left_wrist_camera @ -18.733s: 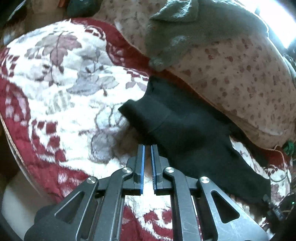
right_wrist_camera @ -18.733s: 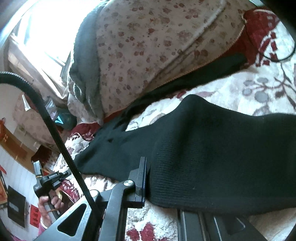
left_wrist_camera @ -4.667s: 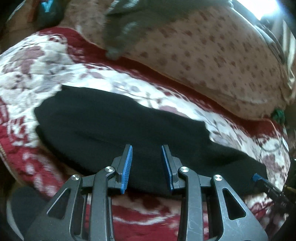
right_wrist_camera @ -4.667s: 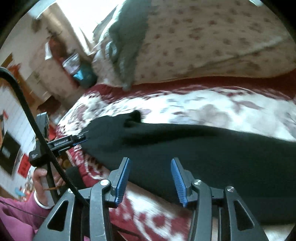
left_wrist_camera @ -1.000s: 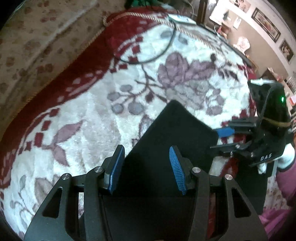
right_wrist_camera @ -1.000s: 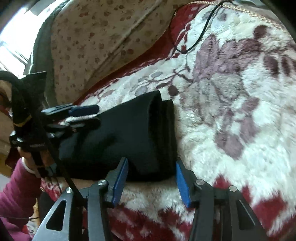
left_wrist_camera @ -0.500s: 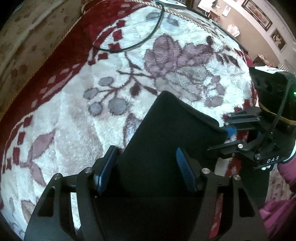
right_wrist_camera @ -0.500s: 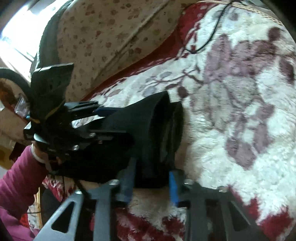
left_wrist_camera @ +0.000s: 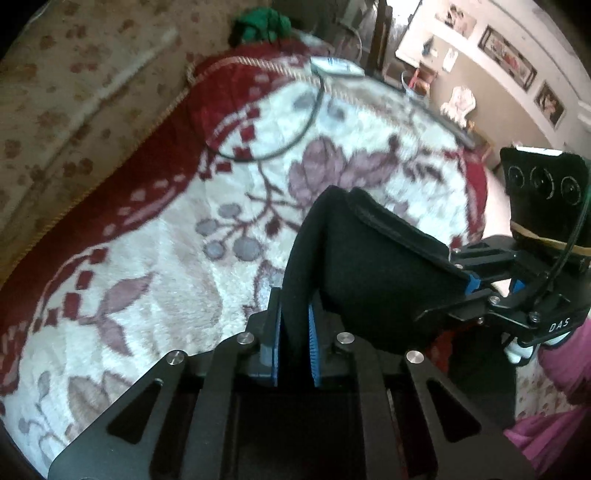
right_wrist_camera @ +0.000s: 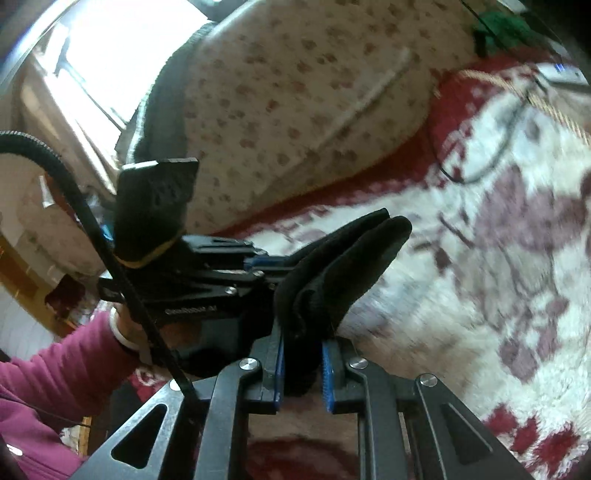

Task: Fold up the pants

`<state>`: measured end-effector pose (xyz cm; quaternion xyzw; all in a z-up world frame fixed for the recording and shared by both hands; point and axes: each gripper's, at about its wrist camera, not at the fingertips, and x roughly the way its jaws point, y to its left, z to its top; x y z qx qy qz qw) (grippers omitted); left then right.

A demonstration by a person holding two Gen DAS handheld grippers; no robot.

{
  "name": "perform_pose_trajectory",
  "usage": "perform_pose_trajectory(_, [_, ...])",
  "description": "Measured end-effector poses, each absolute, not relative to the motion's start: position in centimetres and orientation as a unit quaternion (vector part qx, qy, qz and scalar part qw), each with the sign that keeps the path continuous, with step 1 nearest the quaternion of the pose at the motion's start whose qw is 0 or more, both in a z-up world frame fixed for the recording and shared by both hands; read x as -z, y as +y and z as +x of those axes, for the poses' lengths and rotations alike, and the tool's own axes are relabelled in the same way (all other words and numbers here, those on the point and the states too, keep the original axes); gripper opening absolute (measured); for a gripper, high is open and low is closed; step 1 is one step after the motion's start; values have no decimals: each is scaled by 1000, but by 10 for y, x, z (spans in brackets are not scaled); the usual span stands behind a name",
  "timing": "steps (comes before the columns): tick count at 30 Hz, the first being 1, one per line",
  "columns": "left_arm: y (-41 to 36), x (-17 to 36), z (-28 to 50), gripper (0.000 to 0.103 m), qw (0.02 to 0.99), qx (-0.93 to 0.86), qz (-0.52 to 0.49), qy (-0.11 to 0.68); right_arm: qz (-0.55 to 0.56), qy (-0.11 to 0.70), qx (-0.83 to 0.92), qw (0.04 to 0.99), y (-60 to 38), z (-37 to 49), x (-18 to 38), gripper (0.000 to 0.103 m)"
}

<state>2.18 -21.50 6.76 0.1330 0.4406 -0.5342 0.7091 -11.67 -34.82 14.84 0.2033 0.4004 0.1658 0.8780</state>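
Midway through the fold, the left tool (left_wrist_camera: 293, 343) and right tool (right_wrist_camera: 301, 373) each clamp an edge of the black pants (left_wrist_camera: 354, 266), raised above the floral blanket (left_wrist_camera: 147, 258), apparently ready to be laid down flat.

Under your work lies a plush blanket (left_wrist_camera: 155, 236), cream with mauve flowers and a dark red border edged in gold cord. A thin black cable (left_wrist_camera: 295, 125) loops across its far part, running up to a small white device (left_wrist_camera: 334, 66) at the edge. Beside the blanket you have a beige cover (right_wrist_camera: 303, 96) with small reddish flowers. A green knitted bundle (left_wrist_camera: 262, 22) sits at the far end. Framed pictures (left_wrist_camera: 509, 62) hang on the wall.
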Motion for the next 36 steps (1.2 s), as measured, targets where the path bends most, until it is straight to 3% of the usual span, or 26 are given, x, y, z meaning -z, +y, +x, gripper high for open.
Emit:
perform_pose_trajectory(8, [-153,-113,19,8,751,514,87,405,163,361,-226,890,-296,-109,-200,15])
perform_pose_trajectory(17, [-54,-130,15,8,794,468,30,388,118,363,-318,868,-206,-96,-217,15])
perform_pose_trajectory(22, [9,-114,21,8,815,417,-11,402,102,394,-362,839,-148,-75,-195,15])
perform_pose_trajectory(34, [151,-65,5,8,855,271,-101,430,90,509,-400,757,-42,-23,-76,15])
perform_pose_trajectory(36, [156,-62,1,8,855,261,-110,435,98,517,-393,754,-35,-19,-65,20])
